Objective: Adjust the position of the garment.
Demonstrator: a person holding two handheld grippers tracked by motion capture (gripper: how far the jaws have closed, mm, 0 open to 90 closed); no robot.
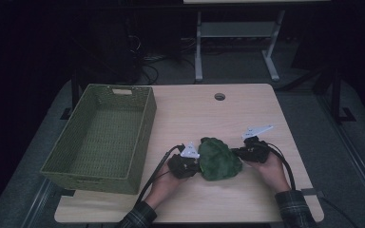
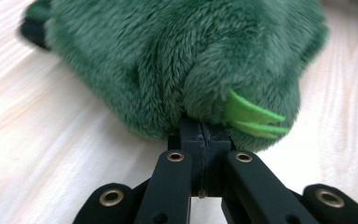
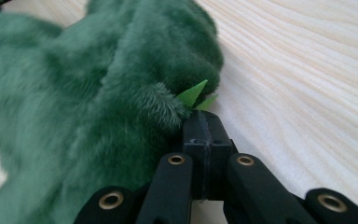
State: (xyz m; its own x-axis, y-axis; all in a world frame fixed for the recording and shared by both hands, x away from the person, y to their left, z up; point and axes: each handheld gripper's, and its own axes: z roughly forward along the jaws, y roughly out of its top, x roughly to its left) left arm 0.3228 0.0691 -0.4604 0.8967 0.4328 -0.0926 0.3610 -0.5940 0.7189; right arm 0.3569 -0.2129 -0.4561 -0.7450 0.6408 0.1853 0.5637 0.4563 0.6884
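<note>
Left gripper: my jaws are pressed together, pinching a tuft of fur low on the green plush toy; in the high view this gripper sits at the toy's left edge
Right gripper: jaws likewise closed, nipping a fold of fur just beside two pointed felt tips; from above it meets the toy's right edge
Green plush toy: lies on the table between my two grippers, near the front edge, a rounded heap in the high view; which part of the toy each gripper has, I cannot tell
Fur: deep green, dense and shaggy, the pile standing in soft clumps
Felt spikes: flat, bright lime, pointed like claws, poking from a rounded lobe; the right gripper view shows a similar pair
Jaws: matte black, blocky tips, linked arms with brass-coloured rivets
Table: pale wood grain, a round hole near the far edge
Basket: olive-green woven, rectangular, a handle slot in its far wall; stands at the table's left, apart from the toy
Writing: none I can read
Hard to make out: the toy's overall figure; a dark patch at the upper left of the left gripper view is blurred
</note>
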